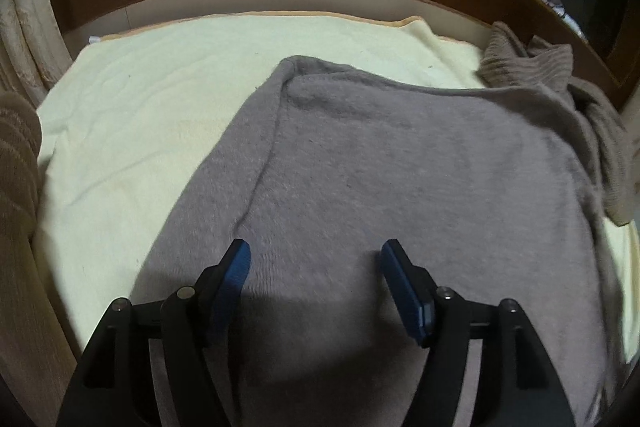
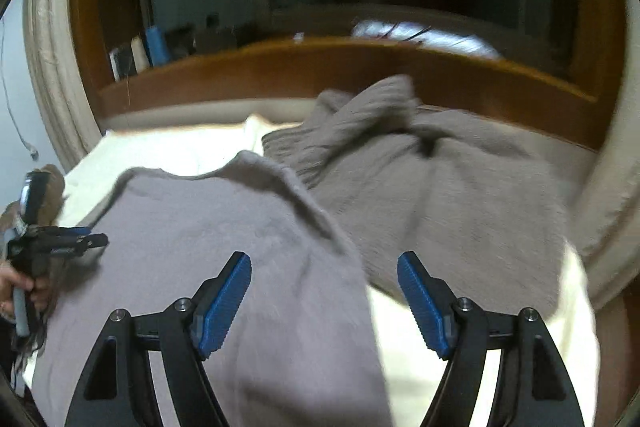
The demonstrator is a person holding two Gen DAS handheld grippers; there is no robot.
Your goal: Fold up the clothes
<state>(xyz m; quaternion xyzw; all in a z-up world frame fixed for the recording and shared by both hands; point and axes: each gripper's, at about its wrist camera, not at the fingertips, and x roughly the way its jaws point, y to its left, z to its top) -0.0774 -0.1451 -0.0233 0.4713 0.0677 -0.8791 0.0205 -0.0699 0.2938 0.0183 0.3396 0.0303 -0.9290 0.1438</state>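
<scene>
Grey sweater (image 1: 400, 167) – soft, limp knit, sleeve folded in; pinch at an edge. Left gripper (image 1: 316, 255) and right gripper (image 2: 324, 267) both spread, empty.

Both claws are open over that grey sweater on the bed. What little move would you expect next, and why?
Probably the left gripper dips and pinches the folded-in sleeve edge just ahead of it. Both grippers are open and hold nothing; the grey sweater lies flat on the cream blanket, so a fresh grip must come before any fold. The right gripper hovers near its right edge.
</scene>
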